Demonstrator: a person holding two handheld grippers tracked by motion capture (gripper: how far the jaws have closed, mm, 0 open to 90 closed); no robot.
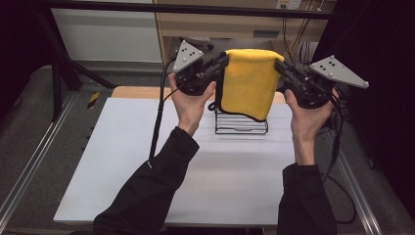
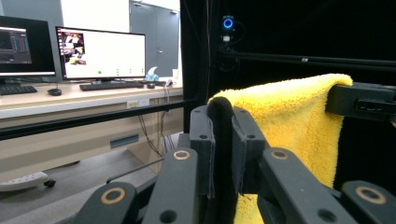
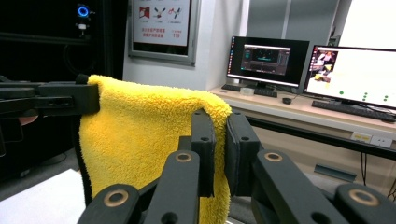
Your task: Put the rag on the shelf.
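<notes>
Both grippers are clamped on the yellow towel (image 1: 248, 83), 1 top corner each: left gripper (image 1: 221, 62) has its jaws pinched nearly flat on the dark-edged left corner, right gripper (image 1: 280, 64) the same on the right corner. Towel hangs folded in the air between the 2 claws, top edge stretched roughly level from one to the other, lower hem dangling just in front of and above the black wire rack (image 1: 241, 125) on the white table (image 1: 147, 171). In the left gripper view the black trim (image 2: 219, 140) runs straight down between the pads (image 2: 201, 154), so the bite looks deep enough; in the right gripper view the pads (image 3: 203, 149) hold yellow pile only, nearer the edge, so that side is my guess for slipping first. To do this step well: keep both claws at equal height, keep the top edge taut but don't pull the corners apart harder, lift until the hem clears the rack, no twisting of either wrist.
</notes>
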